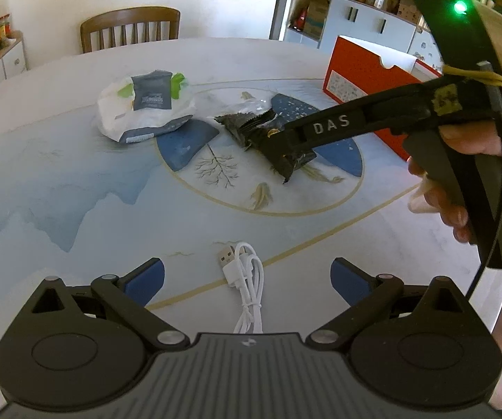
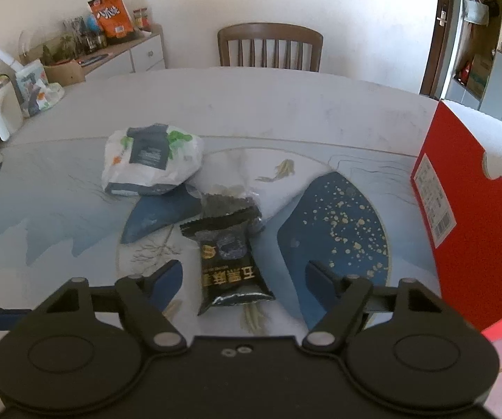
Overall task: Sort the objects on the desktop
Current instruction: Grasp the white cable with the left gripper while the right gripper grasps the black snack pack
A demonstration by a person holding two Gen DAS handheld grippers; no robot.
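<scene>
A black snack packet (image 2: 231,260) lies on the painted round table (image 2: 320,111), between the open fingers of my right gripper (image 2: 244,277). A clear packet (image 2: 228,192) lies just behind it. A white bag with a grey label (image 2: 151,159) lies further left. In the left wrist view the right gripper (image 1: 280,146) reaches over the black packet (image 1: 251,125), with the white bag (image 1: 144,104) to the left. A white USB cable (image 1: 245,284) lies coiled between the open fingers of my left gripper (image 1: 247,276).
A red cardboard box (image 2: 460,223) stands open on the table's right side; it also shows in the left wrist view (image 1: 362,73). A wooden chair (image 2: 270,49) stands behind the table. A sideboard (image 2: 118,59) with clutter is at the far left.
</scene>
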